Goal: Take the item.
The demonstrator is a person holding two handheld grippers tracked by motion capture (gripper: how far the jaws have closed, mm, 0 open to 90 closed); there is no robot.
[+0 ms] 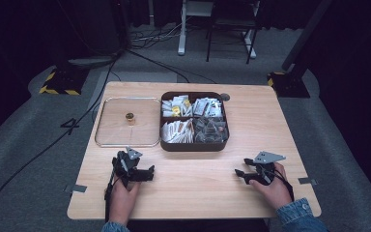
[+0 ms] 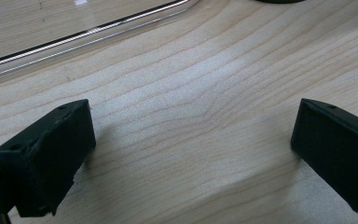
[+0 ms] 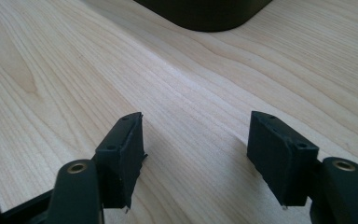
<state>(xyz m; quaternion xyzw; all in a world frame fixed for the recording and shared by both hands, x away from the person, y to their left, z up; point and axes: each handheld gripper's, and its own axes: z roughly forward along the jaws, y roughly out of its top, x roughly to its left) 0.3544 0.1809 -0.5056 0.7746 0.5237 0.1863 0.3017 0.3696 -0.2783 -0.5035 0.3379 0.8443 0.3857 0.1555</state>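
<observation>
Two grippers are held low over the near part of the wooden table (image 1: 251, 121), well apart. The left gripper (image 1: 147, 173) is seen with its jaws spread wide, nothing between them, bare wood beneath. The right gripper (image 1: 239, 173) is likewise released, its jaws parted over bare wood. A dark four-compartment box (image 1: 194, 145) filled with small packets is placed at the table's centre. A clear lid (image 1: 125, 123) with a small brass knob (image 1: 129, 116) is laid flat just beside the box, on its left. No task object is designated.
</observation>
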